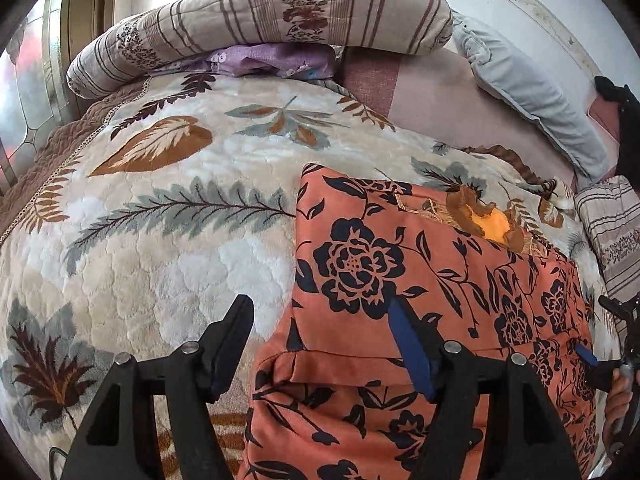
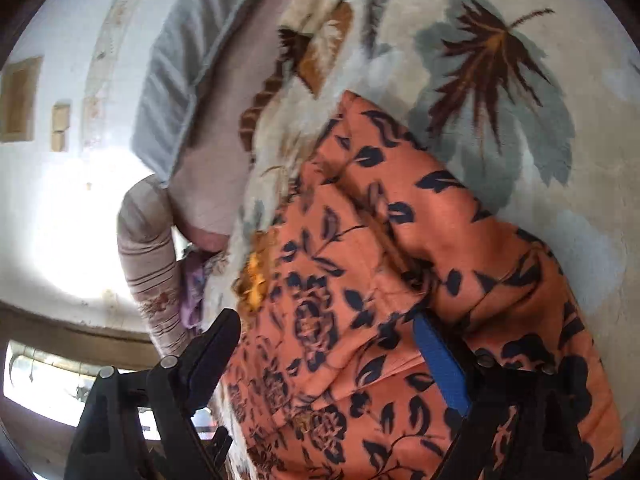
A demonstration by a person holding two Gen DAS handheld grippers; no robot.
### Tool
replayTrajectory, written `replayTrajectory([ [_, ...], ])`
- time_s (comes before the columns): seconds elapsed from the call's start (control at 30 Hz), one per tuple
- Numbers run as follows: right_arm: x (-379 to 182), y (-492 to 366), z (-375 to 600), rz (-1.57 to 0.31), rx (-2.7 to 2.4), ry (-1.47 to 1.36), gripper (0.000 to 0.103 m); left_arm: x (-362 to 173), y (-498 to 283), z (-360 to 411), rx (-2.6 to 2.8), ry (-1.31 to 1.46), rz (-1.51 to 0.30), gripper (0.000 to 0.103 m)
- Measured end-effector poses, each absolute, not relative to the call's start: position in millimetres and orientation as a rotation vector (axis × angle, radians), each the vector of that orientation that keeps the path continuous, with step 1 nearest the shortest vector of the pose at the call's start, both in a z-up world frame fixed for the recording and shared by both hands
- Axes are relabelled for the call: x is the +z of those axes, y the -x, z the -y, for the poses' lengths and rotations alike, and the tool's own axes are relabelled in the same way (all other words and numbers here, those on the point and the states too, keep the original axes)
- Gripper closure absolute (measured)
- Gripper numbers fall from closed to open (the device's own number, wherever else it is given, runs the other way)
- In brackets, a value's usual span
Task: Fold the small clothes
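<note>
An orange garment with a dark floral print (image 1: 420, 320) lies partly folded on a leaf-patterned blanket (image 1: 160, 220); a yellow-brown lace collar (image 1: 492, 220) shows at its far edge. My left gripper (image 1: 320, 320) is open, its jaws wide apart over the garment's left edge, a folded hem between them. In the right wrist view the same garment (image 2: 380, 280) fills the middle. My right gripper (image 2: 324, 344) is open over it, and also shows at the far right of the left wrist view (image 1: 616, 360).
A striped rolled quilt (image 1: 260, 20) and purple cloth (image 1: 272, 60) lie at the bed's head. A grey pillow (image 1: 532, 92) and a pink sheet (image 1: 432, 108) lie to the right. A window (image 1: 28, 80) is at left, a white wall (image 2: 60, 200) behind.
</note>
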State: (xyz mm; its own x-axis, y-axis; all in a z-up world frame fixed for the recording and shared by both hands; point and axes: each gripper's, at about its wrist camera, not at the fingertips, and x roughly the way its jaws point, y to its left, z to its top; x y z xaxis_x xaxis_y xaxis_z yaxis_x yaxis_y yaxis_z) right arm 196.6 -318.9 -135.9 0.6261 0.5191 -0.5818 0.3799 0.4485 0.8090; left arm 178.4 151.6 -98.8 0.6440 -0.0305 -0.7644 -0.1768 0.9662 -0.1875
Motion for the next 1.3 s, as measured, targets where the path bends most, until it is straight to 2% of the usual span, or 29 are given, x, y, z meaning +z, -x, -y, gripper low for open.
replayTrajectory([
  [0.1, -133, -199, 317, -0.921, 0.057, -1.17, 0.017, -104, -185, -155, 0.079, 0.27, -0.864, 0.032],
  [0.13, -130, -204, 314, -0.919, 0.055, -1.143, 0.027, -106, -189, -155, 0.079, 0.268, -0.872, 0.032],
  [0.17, -129, -212, 310, -0.94, 0.054, -1.102, 0.063, -110, -192, -155, 0.079, 0.265, -0.887, 0.032],
  [0.2, -130, -220, 307, -0.987, 0.041, -1.043, 0.089, -115, -196, -154, 0.08, 0.26, -0.912, 0.032],
  [0.23, -129, -225, 302, -1.014, 0.025, -0.989, 0.098, -120, -200, -154, 0.088, 0.25, -0.942, 0.032],
  [0.4, -80, -201, 277, -0.907, -0.027, -0.634, 0.098, -110, -191, -160, 0.121, 0.248, -0.882, 0.032],
  [0.47, -102, -199, 268, -0.987, -0.056, -0.522, 0.094, -99, -192, -156, 0.118, 0.254, -0.837, 0.032],
  [0.5, -119, -201, 267, -1.045, -0.042, -0.519, 0.092, -96, -196, -151, 0.11, 0.236, -0.839, 0.028],
  [0.53, -124, -199, 271, -1.019, -0.016, -0.535, 0.093, -98, -201, -144, 0.102, 0.203, -0.856, 0.024],
  [0.57, -120, -195, 278, -0.98, -0.002, -0.559, 0.086, -104, -208, -137, 0.095, 0.161, -0.886, 0.02],
  [0.6, -115, -192, 285, -0.969, -0.011, -0.575, 0.078, -115, -215, -131, 0.096, 0.11, -0.934, 0.019],
  [0.63, -109, -189, 292, -0.952, -0.026, -0.587, 0.059, -131, -223, -126, 0.111, 0.056, -1.006, 0.019],
  [0.67, -102, -184, 299, -0.922, -0.038, -0.605, 0.041, -140, -225, -126, 0.111, 0.06, -1.016, 0.014],
  [0.7, -93, -179, 305, -0.887, -0.043, -0.617, 0.038, -139, -221, -131, 0.119, 0.094, -0.97, 0.011],
  [0.8, -64, -183, 308, -0.793, 0.045, -0.642, 0.038, -139, -220, -131, 0.123, 0.089, -0.971, 0.011],
  [0.87, -63, -207, 302, -0.815, 0.217, -0.718, 0.033, -139, -221, -131, 0.123, 0.084, -0.97, 0.01],
  [0.93, -83, -237, 301, -0.872, 0.33, -0.799, 0.029, -140, -220, -132, 0.121, 0.093, -0.966, 0.01],
  [1.0, -126, -271, 305, -1.006, 0.307, -0.863, 0.029, -140, -218, -131, 0.123, 0.089, -0.958, 0.01],
  [1.03, -140, -277, 312, -1.049, 0.282, -0.93, 0.035, -140, -217, -131, 0.123, 0.09, -0.956, 0.01],
  [1.17, -114, -288, 311, -0.942, 0.404, -1.014, 0.033, -143, -218, -133, 0.116, 0.101, -0.948, 0.008],
  [1.3, -135, -332, 289, -1.005, 0.397, -0.991, 0.03, -142, -216, -133, 0.113, 0.108, -0.932, 0.007],
])
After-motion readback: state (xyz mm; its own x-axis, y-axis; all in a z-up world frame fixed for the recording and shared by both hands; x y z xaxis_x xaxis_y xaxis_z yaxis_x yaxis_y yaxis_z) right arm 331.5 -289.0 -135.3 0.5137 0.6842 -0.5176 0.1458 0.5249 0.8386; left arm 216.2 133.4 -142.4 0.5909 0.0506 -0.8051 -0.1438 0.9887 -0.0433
